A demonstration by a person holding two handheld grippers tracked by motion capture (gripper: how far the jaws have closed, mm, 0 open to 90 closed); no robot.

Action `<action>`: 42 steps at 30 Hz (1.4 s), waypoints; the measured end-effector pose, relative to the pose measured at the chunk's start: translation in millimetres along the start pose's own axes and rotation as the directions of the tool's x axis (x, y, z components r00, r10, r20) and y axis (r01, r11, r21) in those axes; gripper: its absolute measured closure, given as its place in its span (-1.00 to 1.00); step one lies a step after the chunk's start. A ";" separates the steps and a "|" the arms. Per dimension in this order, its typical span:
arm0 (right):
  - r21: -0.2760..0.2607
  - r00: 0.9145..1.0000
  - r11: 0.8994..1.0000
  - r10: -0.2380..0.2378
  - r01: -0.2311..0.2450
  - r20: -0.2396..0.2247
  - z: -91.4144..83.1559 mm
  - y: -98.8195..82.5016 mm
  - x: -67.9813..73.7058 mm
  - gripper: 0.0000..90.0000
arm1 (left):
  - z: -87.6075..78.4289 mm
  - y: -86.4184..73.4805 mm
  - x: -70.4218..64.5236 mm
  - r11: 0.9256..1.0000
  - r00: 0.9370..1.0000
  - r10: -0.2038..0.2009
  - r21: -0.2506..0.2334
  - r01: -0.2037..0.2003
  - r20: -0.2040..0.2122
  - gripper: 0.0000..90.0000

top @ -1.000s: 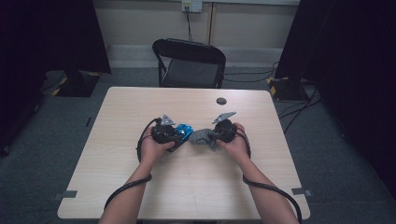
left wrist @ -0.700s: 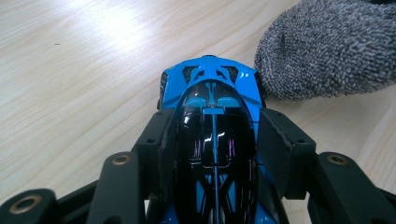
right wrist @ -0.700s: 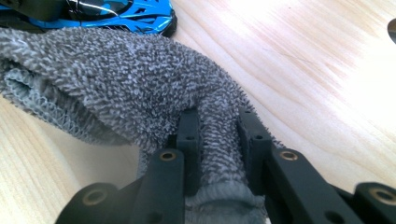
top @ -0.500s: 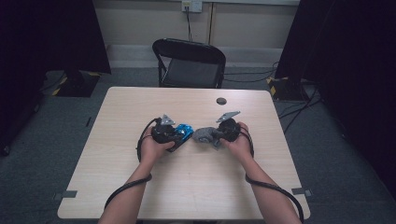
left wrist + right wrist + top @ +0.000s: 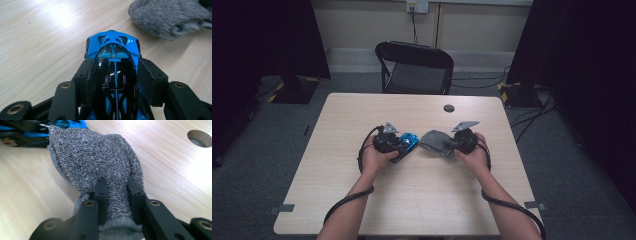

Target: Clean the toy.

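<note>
High view: the pale wood tabletop (image 5: 422, 200) carries everything, a black folding chair (image 5: 414, 67) standing beyond its 12 o'clock edge. Near centre, the right gripper (image 5: 447, 146) has its fingers clenched on a grey cloth (image 5: 435, 141). At the cloth's 9 o'clock, the left gripper (image 5: 404, 147) fingers grasp a blue toy car (image 5: 409, 142).
</note>
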State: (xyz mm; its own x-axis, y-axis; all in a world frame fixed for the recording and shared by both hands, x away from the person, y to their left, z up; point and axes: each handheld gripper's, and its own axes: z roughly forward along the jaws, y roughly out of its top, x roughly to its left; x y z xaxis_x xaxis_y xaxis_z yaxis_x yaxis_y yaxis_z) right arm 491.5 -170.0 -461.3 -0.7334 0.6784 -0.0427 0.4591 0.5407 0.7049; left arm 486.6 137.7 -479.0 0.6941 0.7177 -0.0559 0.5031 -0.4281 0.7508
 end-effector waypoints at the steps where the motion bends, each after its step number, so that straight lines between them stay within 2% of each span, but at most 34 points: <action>1: -0.004 1.000 1.000 -0.007 0.007 -0.006 -3.1 -1.5 1.8 0.63 | 0.0 -0.3 1.1 1.000 1.000 0.003 -0.006 -0.003 0.002 0.07; 2: -0.007 1.000 1.000 -0.009 0.009 -0.011 -4.6 -2.6 2.8 0.63 | 0.0 -0.7 1.1 1.000 1.000 -0.006 -0.010 0.006 0.008 0.06; 6: -0.017 1.000 1.000 -0.012 0.011 -0.028 -14.1 -9.6 6.2 0.63 | -0.7 0.3 -0.1 1.000 1.000 0.011 0.002 -0.011 0.013 -0.01; 11: -0.034 0.999 0.999 -0.015 0.014 -0.052 -24.7 -14.3 11.2 0.63 | -4.7 3.5 0.0 1.000 1.000 0.014 0.014 -0.014 0.017 -0.05; 12: -0.039 0.998 0.999 -0.021 0.019 -0.057 -26.4 -14.7 12.5 0.63 | -5.9 4.4 -0.6 1.000 1.000 0.003 0.018 -0.004 0.020 -0.05; 15: -0.042 0.996 0.998 -0.041 0.038 -0.077 -31.9 -15.3 18.4 0.63 | -10.7 7.2 -2.4 1.000 1.000 0.013 0.010 -0.014 0.022 -0.07; 16: -0.047 0.995 0.998 -0.050 0.046 -0.090 -33.9 -15.8 21.2 0.63 | -13.1 8.5 -4.7 1.000 0.999 0.008 0.001 -0.008 0.033 -0.08; 18: -0.057 0.991 0.997 -0.066 0.059 -0.115 -37.1 -17.3 27.7 0.62 | -17.4 10.4 -9.2 1.000 0.999 0.023 -0.003 -0.023 0.049 -0.10; 20: -0.055 0.987 0.995 -0.090 0.083 -0.137 -38.9 -19.5 36.8 0.62 | -22.4 11.5 -13.7 0.999 0.997 0.044 -0.013 -0.044 0.061 -0.12; 22: -0.056 0.981 0.993 -0.114 0.106 -0.159 -39.4 -21.5 45.6 0.62 | -28.5 11.2 -18.0 0.999 0.996 0.049 -0.028 -0.047 0.078 -0.14; 26: -0.053 0.966 0.989 -0.150 0.142 -0.210 -36.6 -24.1 63.4 0.61 | -39.5 6.6 -29.1 0.996 0.990 0.072 -0.052 -0.066 0.118 -0.13; 28: -0.061 0.953 0.983 -0.183 0.173 -0.242 -33.5 -24.5 72.2 0.60 | -43.9 3.4 -34.8 0.995 0.986 0.088 -0.056 -0.081 0.141 -0.14; 29: -0.060 0.947 0.980 -0.198 0.189 -0.253 -31.8 -24.5 76.4 0.59 | -43.9 3.4 -34.8 0.995 0.986 0.088 -0.056 -0.081 0.141 -0.13; 30: -0.061 0.941 0.977 -0.212 0.203 -0.263 -29.8 -24.6 81.0 0.57 | -46.7 -0.8 -40.6 0.994 0.982 0.094 -0.063 -0.084 0.165 -0.13; 32: -0.063 0.934 0.975 -0.222 0.213 -0.280 -26.5 -24.8 85.7 0.52 | -48.0 -4.9 -46.5 0.993 0.976 0.109 -0.064 -0.098 0.186 -0.12; 34: -0.072 0.929 0.972 -0.237 0.226 -0.285 -23.5 -25.6 89.2 0.45 | -46.8 -8.4 -53.3 0.991 0.969 0.129 -0.062 -0.119 0.211 -0.12; 35: -0.076 0.925 0.969 -0.246 0.234 -0.290 -22.1 -26.0 90.3 0.42 | -46.8 -8.4 -53.3 0.991 0.969 0.129 -0.062 -0.119 0.211 -0.11; 36: -0.078 0.923 0.967 -0.254 0.241 -0.289 -21.2 -26.5 91.0 0.34 | -44.2 -10.7 -59.2 0.987 0.960 0.157 -0.060 -0.147 0.233 -0.10; 37: -0.081 0.923 0.967 -0.255 0.242 -0.288 -20.6 -26.7 90.8 0.27 | -44.2 -10.7 -59.2 0.987 0.960 0.157 -0.060 -0.147 0.233 -0.10; 38: -0.081 0.926 0.968 -0.250 0.237 -0.284 -20.3 -26.8 90.1 0.18 | -41.1 -11.9 -63.8 0.985 0.952 0.174 -0.059 -0.164 0.253 -0.10; 39: -0.081 0.926 0.968 -0.250 0.237 -0.284 -20.3 -26.8 90.1 0.18 | -41.1 -11.9 -63.8 0.985 0.952 0.174 -0.059 -0.164 0.253 -0.10; 40: -0.090 0.932 0.973 -0.229 0.212 -0.282 -20.2 -27.5 86.5 0.09 | -38.0 -11.9 -68.1 0.981 0.942 0.193 -0.055 -0.185 0.274 -0.09; 42: -0.097 0.931 0.972 -0.234 0.215 -0.279 -21.5 -26.6 83.2 0.01 | -34.7 -11.7 -72.7 0.979 0.936 0.204 -0.050 -0.198 0.285 -0.08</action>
State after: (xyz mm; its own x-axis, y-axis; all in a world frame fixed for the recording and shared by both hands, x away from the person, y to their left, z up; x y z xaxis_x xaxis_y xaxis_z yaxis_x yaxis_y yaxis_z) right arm 407.5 -138.6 -468.4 -0.9304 0.3666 -0.0069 0.2398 0.6226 0.7448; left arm 412.4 109.7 -460.9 0.8997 0.4277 -0.0867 0.3289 -0.5338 0.7790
